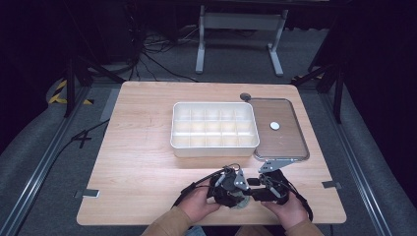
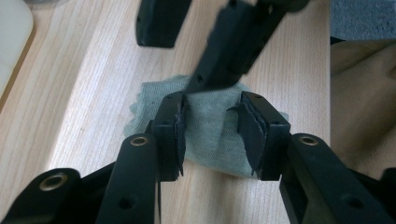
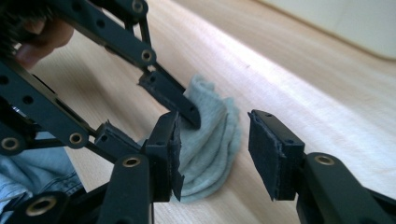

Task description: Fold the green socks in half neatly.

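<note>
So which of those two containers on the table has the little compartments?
The white tray, left of the clear flat tray: a grid of dividers splits it into small cells. The clear one is undivided, holding just a small white disc.

This looks like a lab or test room set up for recording, not a home; the pale wooden surface (image 1: 147,162) stands alone on grey carpet (image 1: 29,147), flanked by metal rails (image 1: 39,172); loose black cables (image 1: 152,54) trail over the floor behind it; yellow-and-black hazard tape (image 1: 59,91) marks one stand's foot; the surroundings are dark, perhaps curtained.
</note>
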Motion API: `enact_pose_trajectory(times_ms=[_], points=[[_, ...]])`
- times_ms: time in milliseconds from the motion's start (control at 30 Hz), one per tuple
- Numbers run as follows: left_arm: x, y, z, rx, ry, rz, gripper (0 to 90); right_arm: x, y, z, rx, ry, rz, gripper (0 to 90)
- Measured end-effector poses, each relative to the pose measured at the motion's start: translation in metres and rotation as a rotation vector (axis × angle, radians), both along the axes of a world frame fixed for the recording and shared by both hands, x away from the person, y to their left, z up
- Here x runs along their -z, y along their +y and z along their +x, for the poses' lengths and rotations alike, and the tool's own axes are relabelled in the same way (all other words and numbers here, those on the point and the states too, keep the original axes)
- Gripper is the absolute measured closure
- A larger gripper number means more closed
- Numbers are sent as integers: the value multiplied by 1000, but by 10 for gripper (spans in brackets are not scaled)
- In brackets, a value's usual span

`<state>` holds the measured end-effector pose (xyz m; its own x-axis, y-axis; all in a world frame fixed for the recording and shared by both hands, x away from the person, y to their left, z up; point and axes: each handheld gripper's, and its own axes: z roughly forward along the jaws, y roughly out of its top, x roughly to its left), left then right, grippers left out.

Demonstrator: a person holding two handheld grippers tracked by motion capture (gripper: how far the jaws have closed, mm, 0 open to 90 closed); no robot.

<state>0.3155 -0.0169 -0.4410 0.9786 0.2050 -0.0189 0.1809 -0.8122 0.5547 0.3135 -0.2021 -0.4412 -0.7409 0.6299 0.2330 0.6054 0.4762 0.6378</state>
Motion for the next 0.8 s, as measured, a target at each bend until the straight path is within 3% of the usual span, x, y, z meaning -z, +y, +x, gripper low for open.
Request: enact_pose_trajectory(times_ms=[200, 333, 533, 633, 800], points=[[-1, 0, -4, -30, -9, 18, 605, 8, 5, 0, 8, -3, -30, 527], [-4, 3, -9, -67, -45, 38, 474, 10, 5, 2, 4, 1, -44, 525], [1, 9, -12, -84, -32, 68, 464, 16, 1, 9, 7, 95, -29, 522], [3, 11, -10, -111, 7, 67, 463, 16, 1, 12, 7, 138, -24, 523], [7, 14, -8, -131, 30, 53, 456, 17, 2, 17, 12, 197, -9, 529]])
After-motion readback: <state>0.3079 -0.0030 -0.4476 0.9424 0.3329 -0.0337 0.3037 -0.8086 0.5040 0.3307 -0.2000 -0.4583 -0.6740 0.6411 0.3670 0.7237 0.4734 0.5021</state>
